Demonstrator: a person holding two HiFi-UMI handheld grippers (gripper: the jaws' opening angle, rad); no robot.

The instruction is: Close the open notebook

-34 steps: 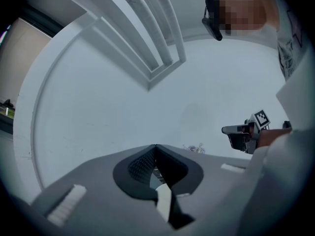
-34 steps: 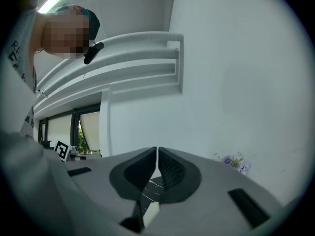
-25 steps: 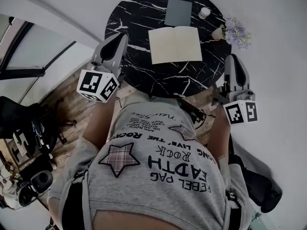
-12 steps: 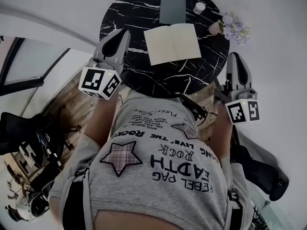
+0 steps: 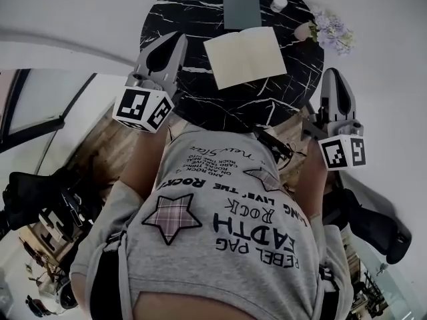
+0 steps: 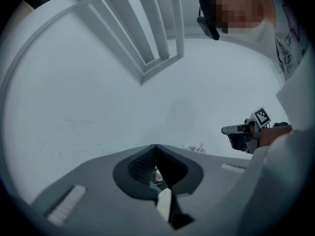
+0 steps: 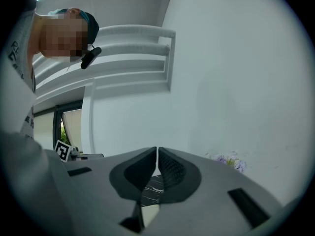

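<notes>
The open notebook point(image 5: 245, 57) lies flat on the round black table point(image 5: 193, 19).

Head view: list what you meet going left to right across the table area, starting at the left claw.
Left claw → open notebook → small vase → purple flowers. The grey closed notebook and white cup overlap the open notebook's span, so they are left out.

Left gripper point(image 5: 175, 44), right gripper point(image 5: 337, 79): level (jaws together)

1. I see soft, rather dim light everywhere, no hard shadows.
2. Daylight comes through the window point(image 7: 74, 127).
3. Both gripper views bend at their edges, with black corners.
</notes>
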